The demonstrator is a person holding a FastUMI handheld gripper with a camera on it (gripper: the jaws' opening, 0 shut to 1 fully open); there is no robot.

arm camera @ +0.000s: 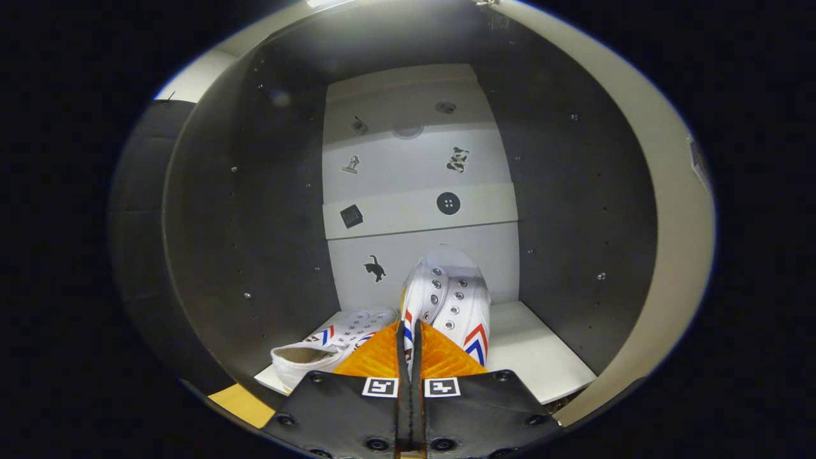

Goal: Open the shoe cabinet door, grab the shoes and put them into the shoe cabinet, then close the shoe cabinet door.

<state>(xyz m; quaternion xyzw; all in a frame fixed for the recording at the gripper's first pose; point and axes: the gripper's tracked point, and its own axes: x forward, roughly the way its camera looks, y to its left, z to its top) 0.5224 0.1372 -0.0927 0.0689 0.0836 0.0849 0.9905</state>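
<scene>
I look into the open shoe cabinet [574, 210], with dark side walls and a white back panel. My gripper [409, 331] is shut on the heel edge of a white sneaker [449, 296] with red and blue chevrons; the shoe hangs toe-forward just above the white cabinet floor [535, 357]. The orange fingers [373, 360] press together on the shoe's rim. A second matching white sneaker [331, 347] lies on the cabinet floor to the left of the fingers, its opening toward me.
The back panel [414, 159] carries small black stickers and a horizontal ledge. The cabinet's pale front frame [676, 242] curves round on the right. A strip of yellowish floor [239, 403] shows below the cabinet's left front corner.
</scene>
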